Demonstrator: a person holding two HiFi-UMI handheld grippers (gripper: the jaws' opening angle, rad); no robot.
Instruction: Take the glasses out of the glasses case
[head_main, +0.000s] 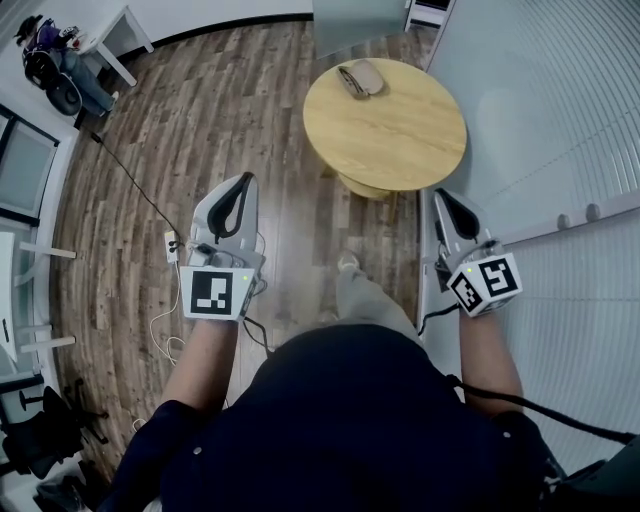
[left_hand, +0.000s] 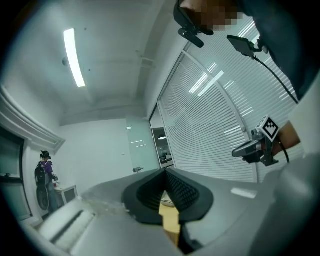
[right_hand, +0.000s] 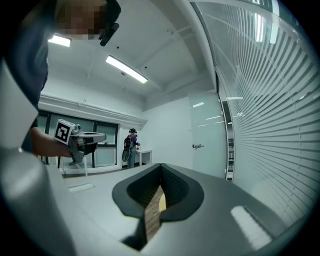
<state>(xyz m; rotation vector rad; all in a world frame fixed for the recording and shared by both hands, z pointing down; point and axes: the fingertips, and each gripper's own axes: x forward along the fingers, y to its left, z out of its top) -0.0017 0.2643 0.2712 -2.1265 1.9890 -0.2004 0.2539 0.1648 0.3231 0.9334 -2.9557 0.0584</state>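
A tan glasses case (head_main: 360, 78) lies closed on the far side of a round wooden table (head_main: 400, 135). Both grippers are held well short of the table, over the floor. My left gripper (head_main: 243, 181) points toward the table's left edge, its jaws shut with nothing between them. My right gripper (head_main: 440, 194) sits just below the table's right edge, also shut and empty. In the left gripper view the black pads (left_hand: 182, 192) meet at the tip (left_hand: 164, 172), with a strip of table wood behind. The right gripper view shows the same closed jaws (right_hand: 161, 166).
A wood floor surrounds the table. A power strip (head_main: 172, 245) with cables lies on the floor to the left. A glass wall with blinds (head_main: 560, 150) runs along the right. A white desk (head_main: 118, 35) and bags stand far left. Another person (right_hand: 131, 148) stands in the distance.
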